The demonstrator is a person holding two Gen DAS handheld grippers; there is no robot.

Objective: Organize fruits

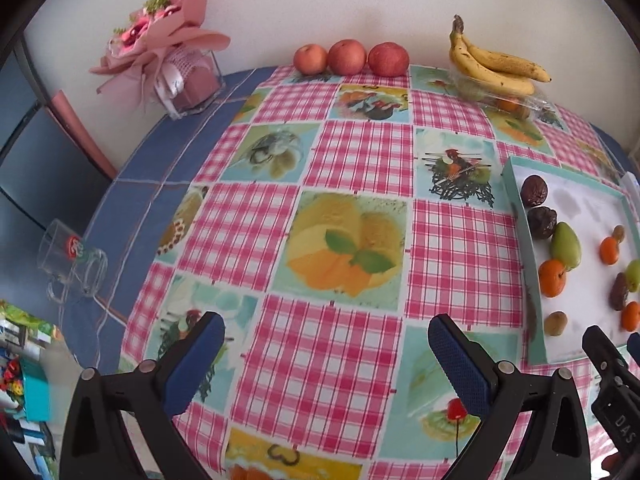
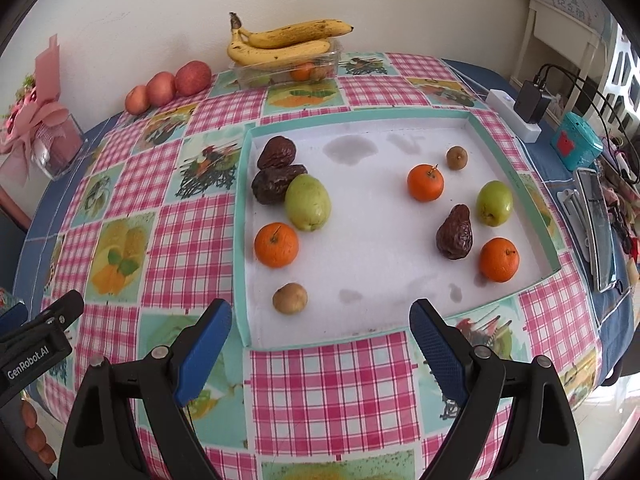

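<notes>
A shallow teal-rimmed white tray (image 2: 244, 216) holds scattered fruit: three oranges (image 2: 276, 245), two green fruits (image 2: 307, 202), three dark wrinkled fruits (image 2: 277, 152) and two small brown ones (image 2: 290, 298). My right gripper (image 2: 322, 338) hovers open over the tray's near edge, holding nothing. My left gripper (image 1: 326, 354) is open and empty over the checked cloth, left of the tray (image 1: 516, 208). The right gripper's fingers (image 1: 600, 350) show at the left wrist view's right edge.
Three apples (image 1: 347, 57) line the wall. Bananas (image 2: 280, 42) rest on a clear box (image 2: 286, 70) of fruit. A bouquet (image 1: 164, 52) and a tipped glass mug (image 1: 74, 260) lie left. A power strip (image 2: 514, 114), teal box (image 2: 576, 146) and phone (image 2: 596, 228) sit right.
</notes>
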